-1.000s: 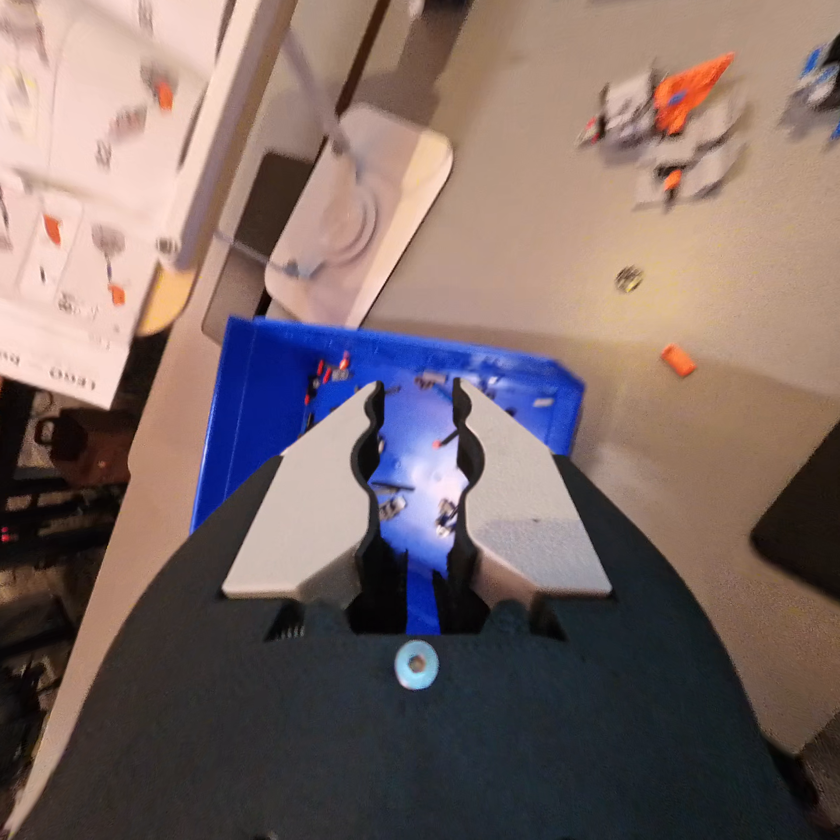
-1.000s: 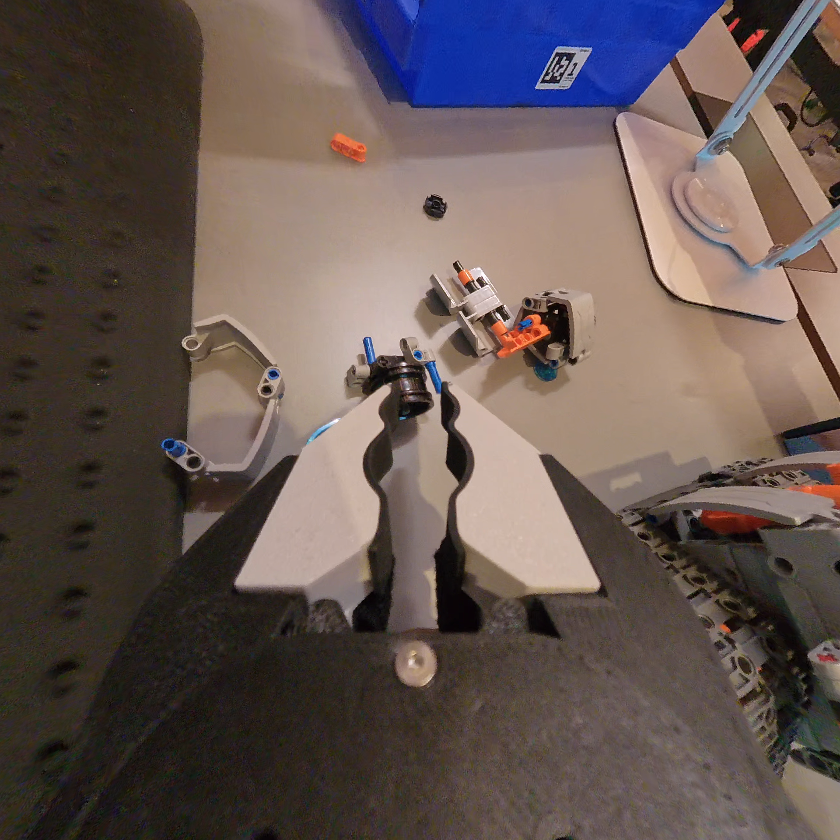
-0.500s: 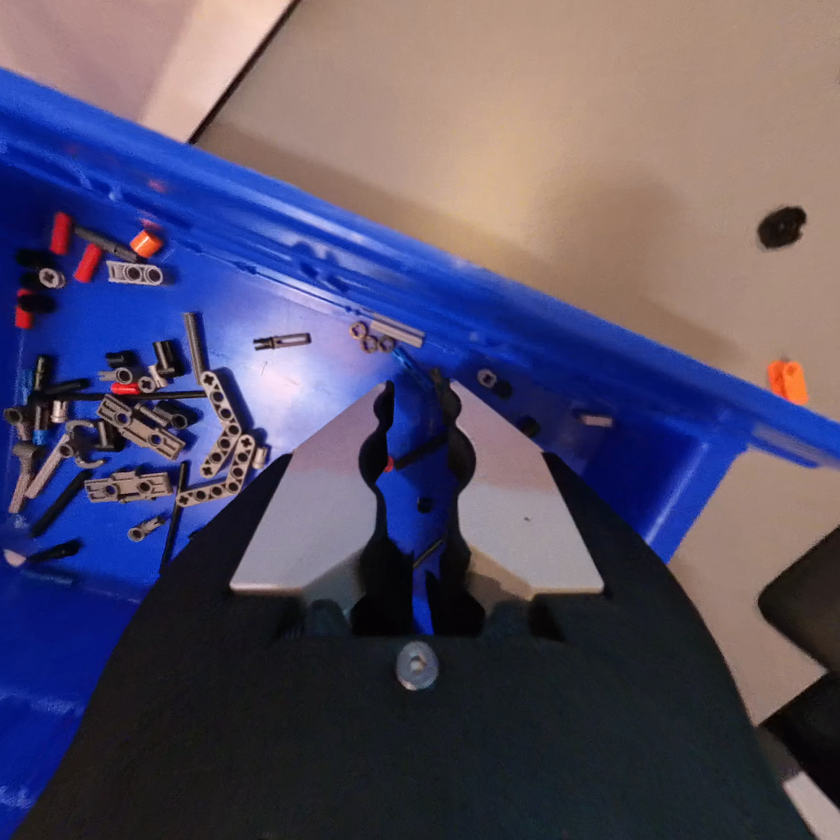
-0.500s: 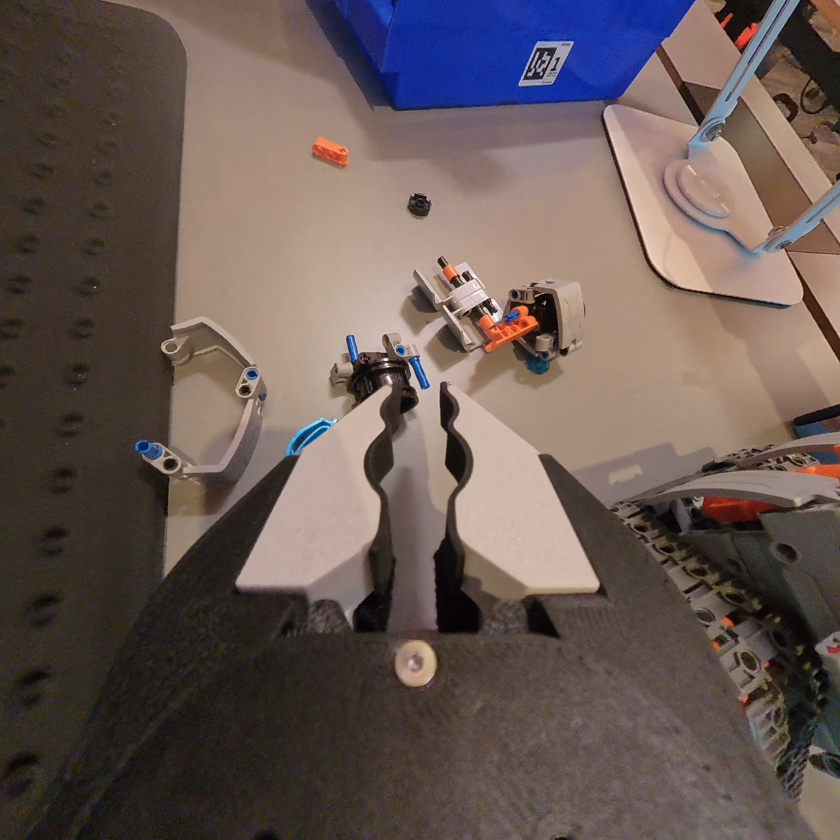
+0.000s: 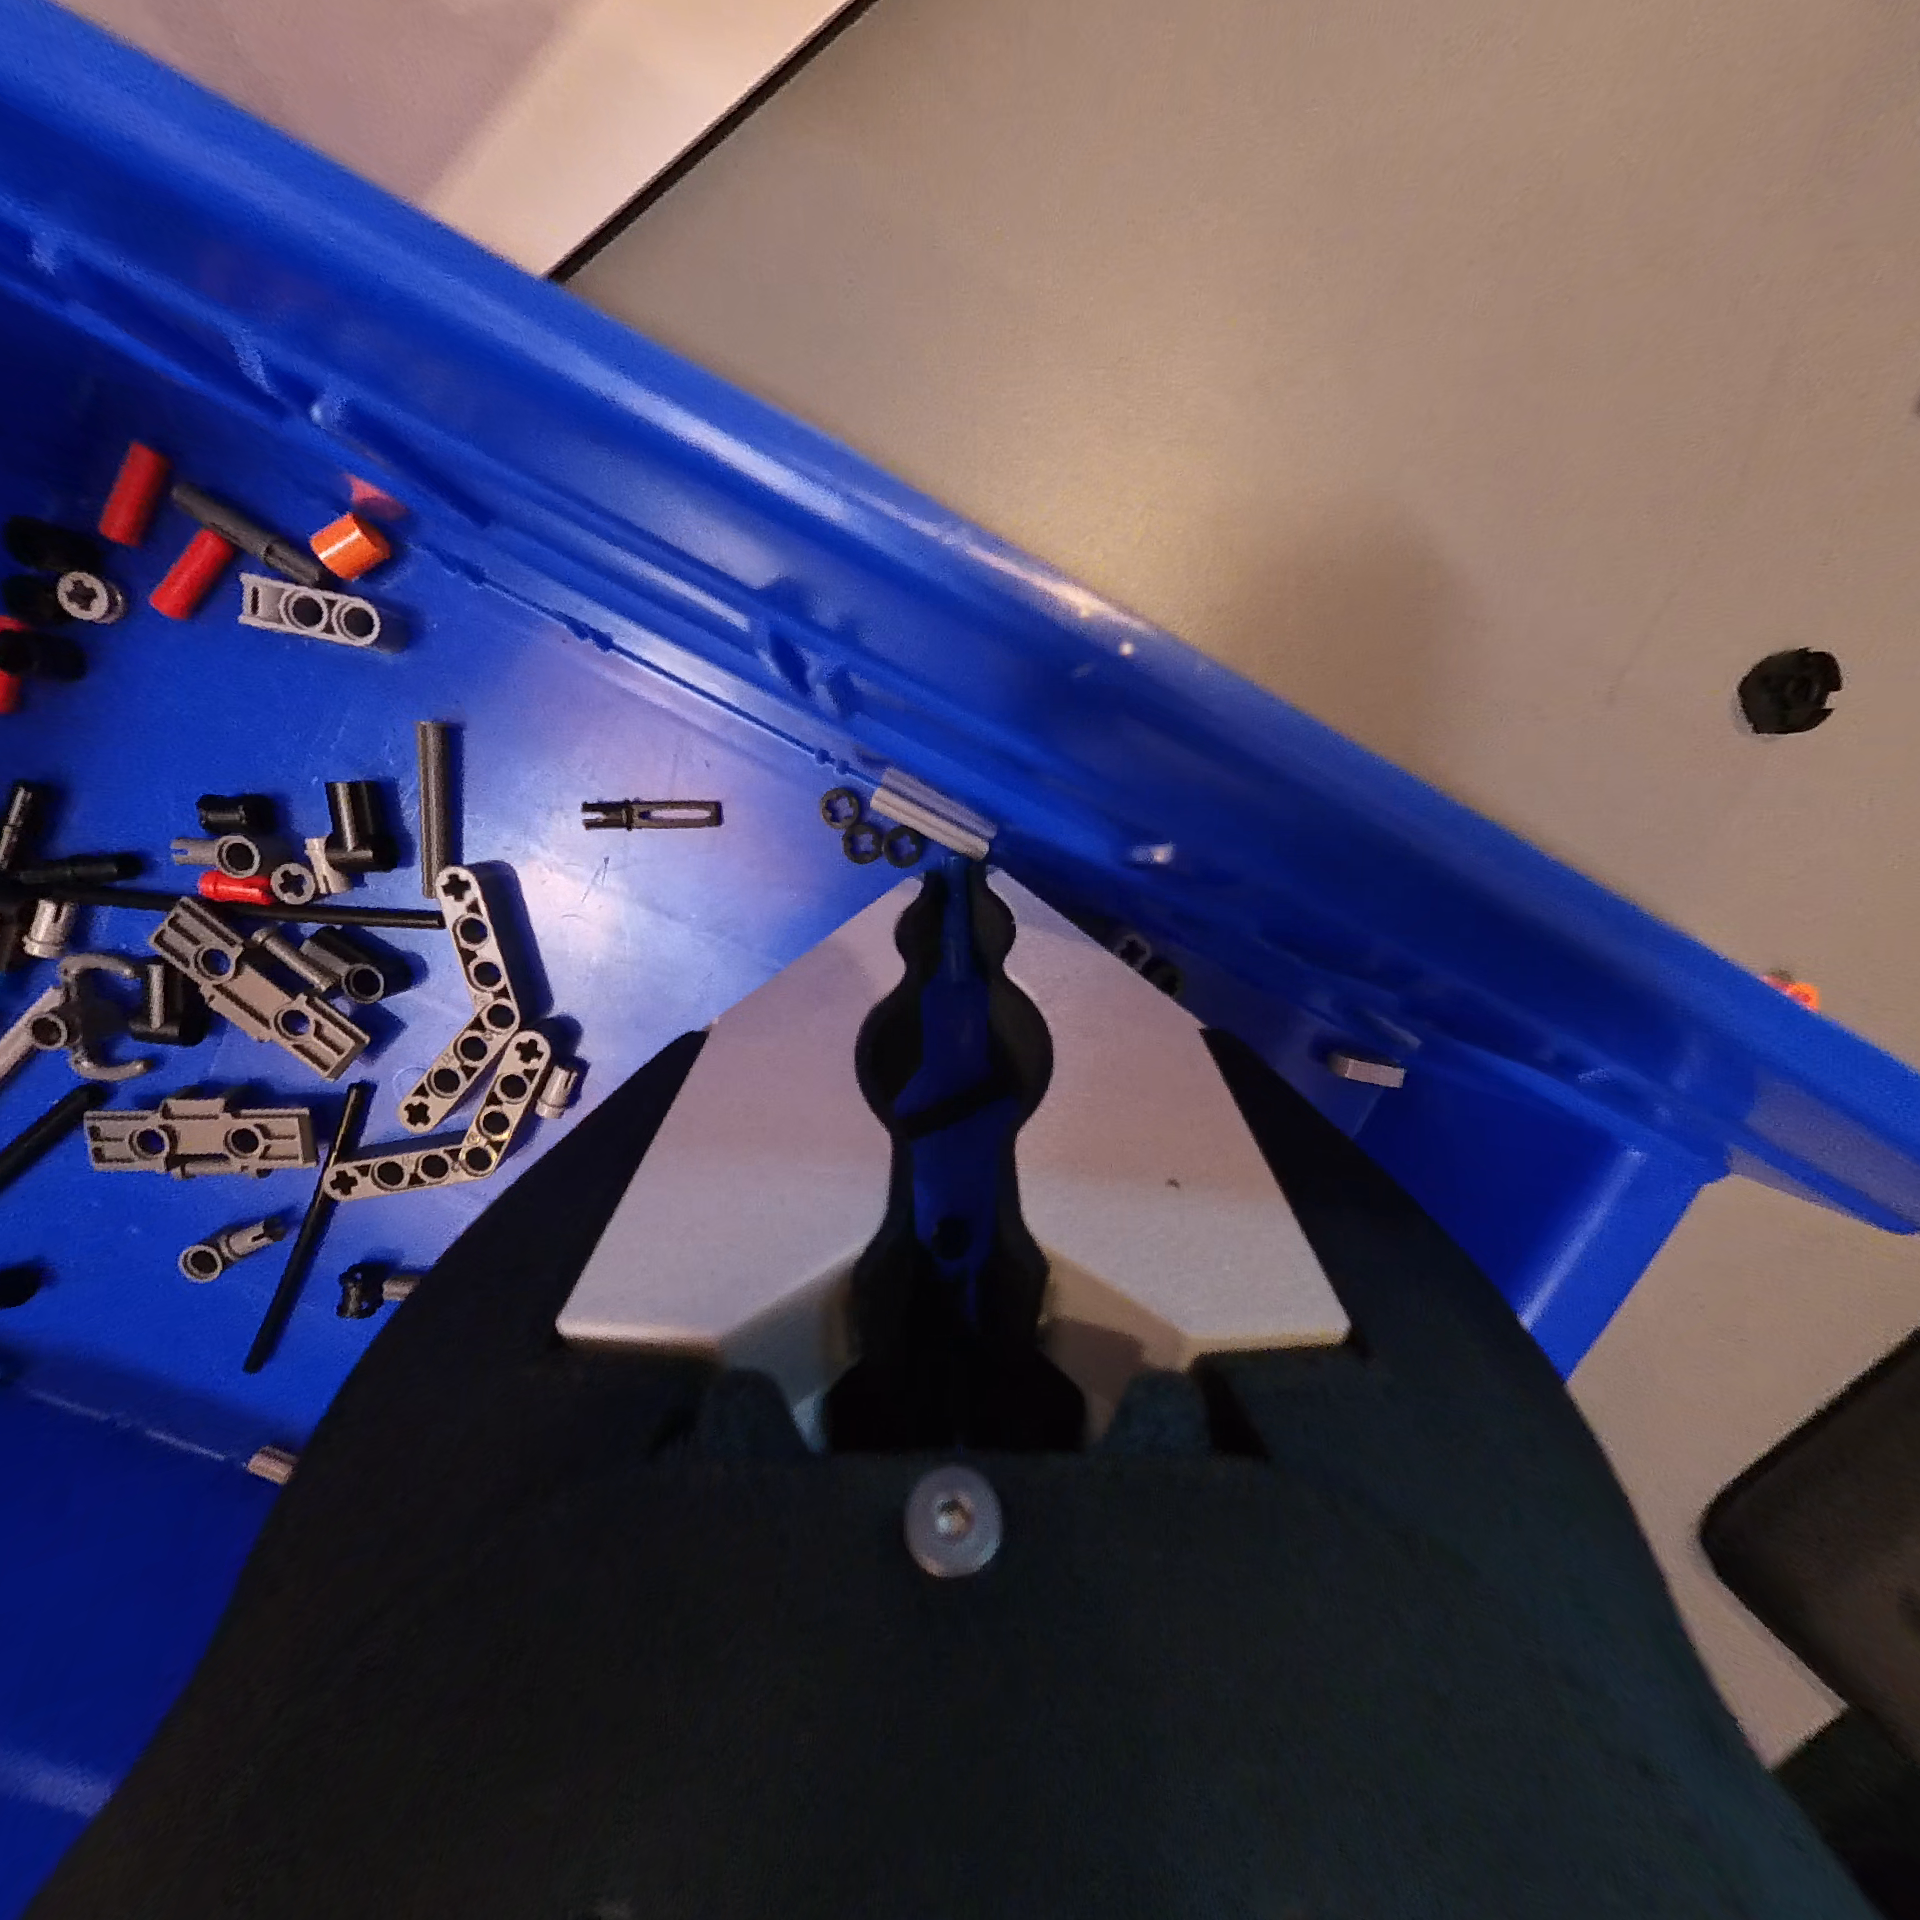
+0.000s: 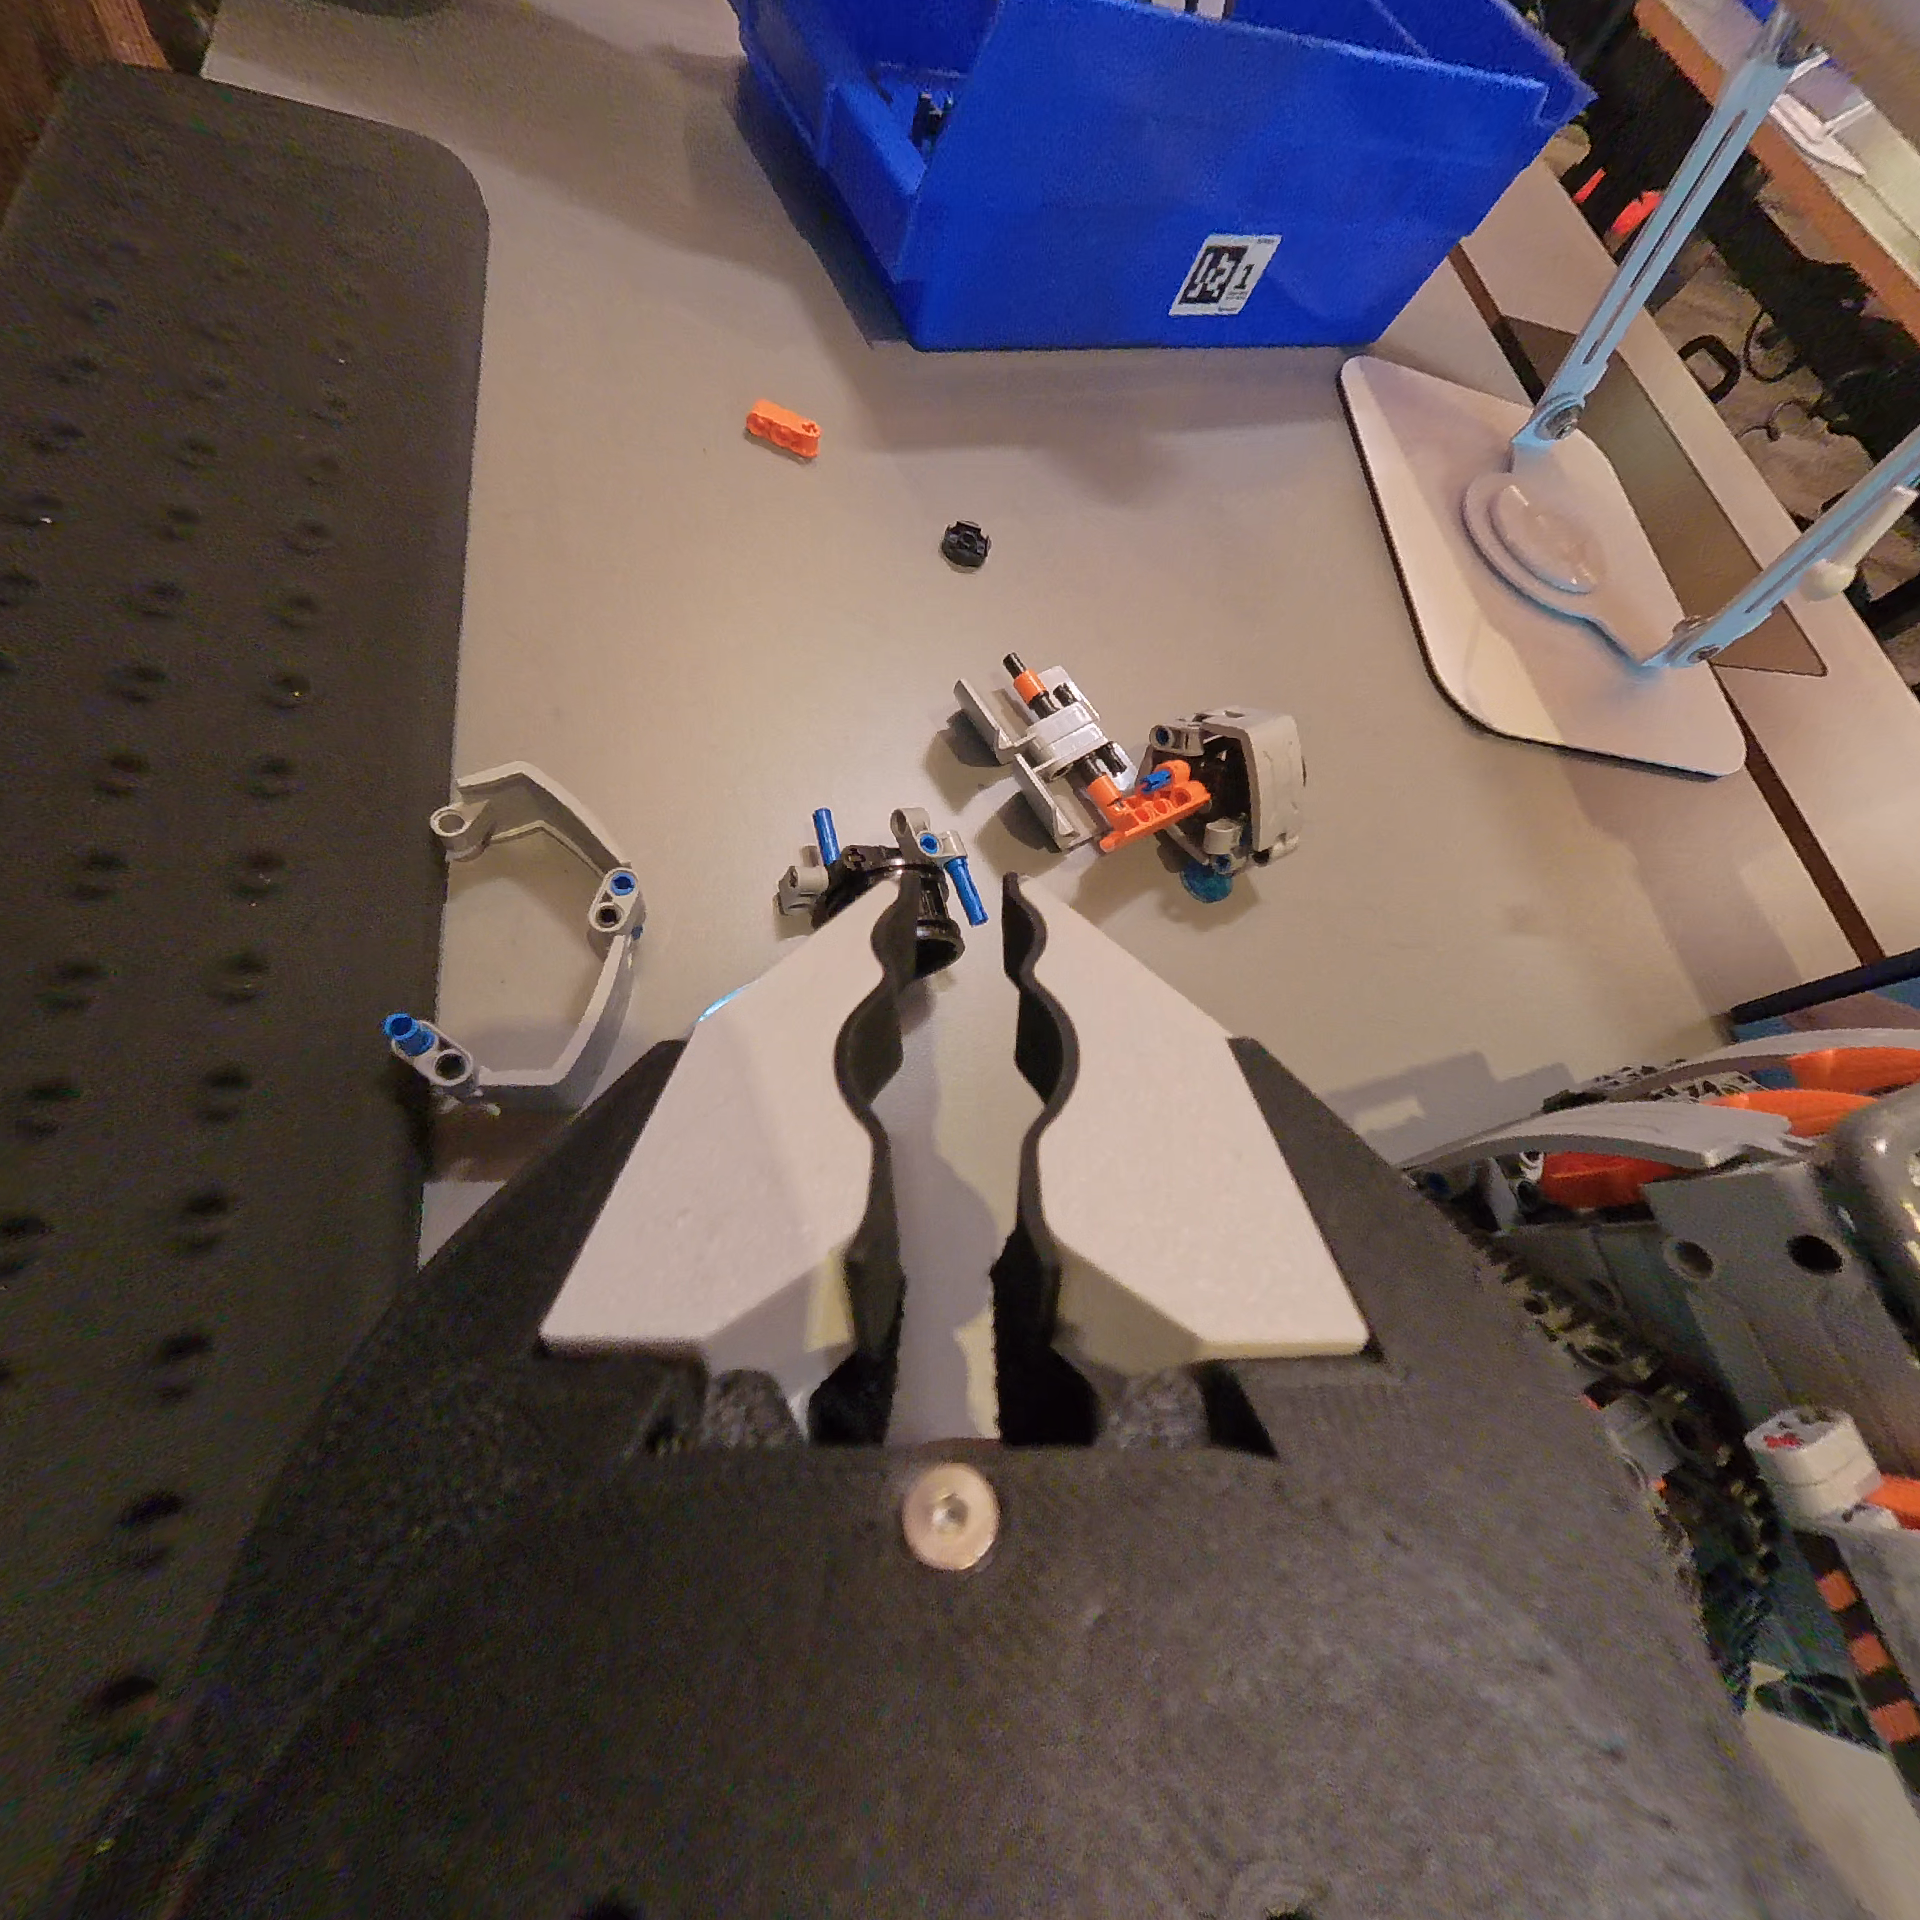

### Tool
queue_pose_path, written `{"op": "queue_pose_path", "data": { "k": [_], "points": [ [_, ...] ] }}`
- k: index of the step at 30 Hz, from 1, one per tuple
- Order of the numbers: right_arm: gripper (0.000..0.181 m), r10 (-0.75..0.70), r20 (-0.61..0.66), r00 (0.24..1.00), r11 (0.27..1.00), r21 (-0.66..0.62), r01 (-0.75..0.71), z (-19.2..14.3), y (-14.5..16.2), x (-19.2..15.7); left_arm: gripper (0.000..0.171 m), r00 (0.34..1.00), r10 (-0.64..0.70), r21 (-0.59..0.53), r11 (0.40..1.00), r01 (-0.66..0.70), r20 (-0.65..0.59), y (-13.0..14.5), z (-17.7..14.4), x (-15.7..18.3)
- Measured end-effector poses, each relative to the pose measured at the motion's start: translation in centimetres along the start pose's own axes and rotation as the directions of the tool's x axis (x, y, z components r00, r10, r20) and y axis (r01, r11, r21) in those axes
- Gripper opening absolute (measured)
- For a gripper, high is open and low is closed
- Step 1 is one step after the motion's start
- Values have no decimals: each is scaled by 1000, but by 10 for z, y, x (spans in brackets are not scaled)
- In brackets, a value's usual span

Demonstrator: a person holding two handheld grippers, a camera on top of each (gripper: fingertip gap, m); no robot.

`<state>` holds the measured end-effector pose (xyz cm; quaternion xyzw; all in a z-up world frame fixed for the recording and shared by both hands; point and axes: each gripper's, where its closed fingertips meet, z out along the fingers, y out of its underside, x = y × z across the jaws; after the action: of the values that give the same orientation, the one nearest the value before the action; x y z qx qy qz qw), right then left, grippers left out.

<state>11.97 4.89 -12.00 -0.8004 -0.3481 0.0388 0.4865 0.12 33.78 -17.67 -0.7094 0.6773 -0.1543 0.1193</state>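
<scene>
My left gripper (image 5: 951, 888) is down inside a blue bin (image 5: 1039, 644), close to its right wall. Its fingers are closed, and a small blue pin (image 5: 951, 940) shows pinched at the tips. Three black rings (image 5: 871, 831) and a grey axle (image 5: 930, 816) lie just beyond the tips. My right gripper (image 6: 951, 896) is open and empty above the grey table. Its left fingertip (image 6: 883, 935) overlaps a small black and grey assembly with blue pins (image 6: 883, 862) in the view; whether they touch cannot be told.
Several loose grey, black and red parts (image 5: 312, 987) lie in the bin's left half. On the table are a grey curved panel (image 6: 540, 914), an orange piece (image 6: 782, 426), a black round piece (image 6: 964, 542), a grey-orange assembly (image 6: 1132, 769), a lamp base (image 6: 1538, 582), a black mat (image 6: 208, 727) and a large model (image 6: 1714, 1247). Tip to tip, the grippers are about 30 cm apart. Left tips and right tips are each some 15 cm from the black round piece (image 6: 964, 542). Look for it in the left wrist view (image 5: 1803, 695) too.
My left gripper has dropped into the blue bin, moved to its right wall and closed. My right gripper stays open and has drawn back slightly from the black assembly.
</scene>
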Motion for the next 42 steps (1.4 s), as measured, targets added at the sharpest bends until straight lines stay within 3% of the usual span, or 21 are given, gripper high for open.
{"op": "queue_pose_path", "data": {
  "k": [1,10,16,21,24,28,30,34,38,42],
  "points": [
    [13,-2,-2,1000,1000,4,2,-1,-1,0,3,1000,8,8,1000,-8,6,0,0,0],
    [12,-5,-14,1000,1000,23,5,-6,-4,2,2,998,7,88,996,-12,62,-5,-22,-15],
    [11,3,-6,1000,1000,14,-3,-3,-1,2,3,1000,-6,63,998,6,3,2,-21,-14],
    [11,16,-23,1000,999,32,-15,-5,-5,6,3,1000,25,165,986,-27,13,-13,-46,-7],
    [14,48,-44,998,997,66,-45,-11,-15,10,2,992,117,277,952,-127,54,-39,-89,25],
    [17,65,-79,995,993,108,-56,-29,-27,13,2,934,356,345,872,-347,40,-69,-124,125],
    [17,63,-105,993,992,119,-50,-38,-27,14,1,877,480,314,831,-459,10,-71,-110,182],
    [17,94,-113,989,990,120,-80,-46,-14,10,2,782,609,212,788,-578,-132,-51,-41,263],
    [17,87,-101,991,992,96,-77,-44,-6,2,2,753,617,124,785,-606,-227,-26,16,287],
    [17,65,-87,994,996,72,-59,-40,-3,-2,3,768,596,142,802,-580,-234,-24,29,290]
  ]
}}
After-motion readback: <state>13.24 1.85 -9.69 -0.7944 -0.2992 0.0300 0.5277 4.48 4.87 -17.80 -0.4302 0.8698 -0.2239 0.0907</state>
